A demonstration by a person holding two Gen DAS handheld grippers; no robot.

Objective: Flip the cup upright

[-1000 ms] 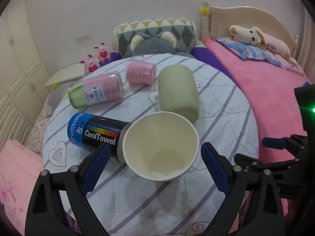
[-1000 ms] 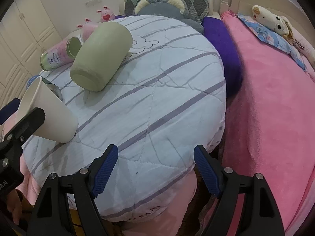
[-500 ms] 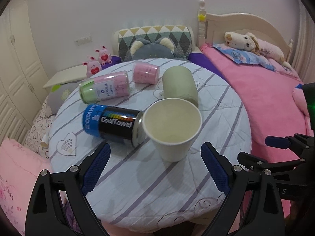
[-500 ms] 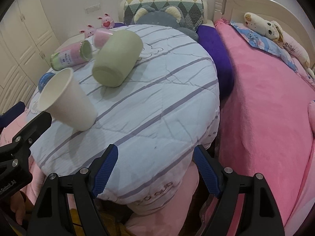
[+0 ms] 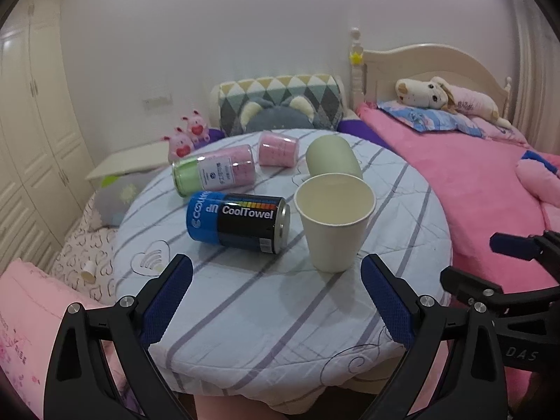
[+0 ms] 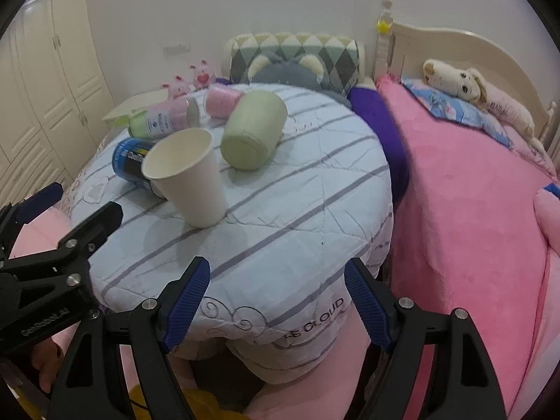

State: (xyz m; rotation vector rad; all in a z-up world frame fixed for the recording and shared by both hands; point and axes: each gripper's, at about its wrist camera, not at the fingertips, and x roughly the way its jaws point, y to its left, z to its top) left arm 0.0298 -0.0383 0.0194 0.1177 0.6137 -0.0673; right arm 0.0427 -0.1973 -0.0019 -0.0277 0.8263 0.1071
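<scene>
A cream paper cup (image 5: 334,222) stands upright, mouth up, on the round table with the striped white cloth (image 5: 245,301). It also shows in the right wrist view (image 6: 189,182). My left gripper (image 5: 276,301) is open and empty, back from the cup near the table's front edge. My right gripper (image 6: 276,301) is open and empty, off the table's near edge, to the right of the left gripper (image 6: 52,245).
A blue and black CoolTowel can (image 5: 238,222) lies beside the cup. A green cup (image 5: 332,157), a pink roll (image 5: 278,148) and a pink and green tube (image 5: 213,171) lie further back. A pink bed (image 5: 472,175) is to the right.
The paper cup has gone from tilted with its mouth toward the left camera to standing upright. Both grippers have pulled back and away from the table, open throughout.
</scene>
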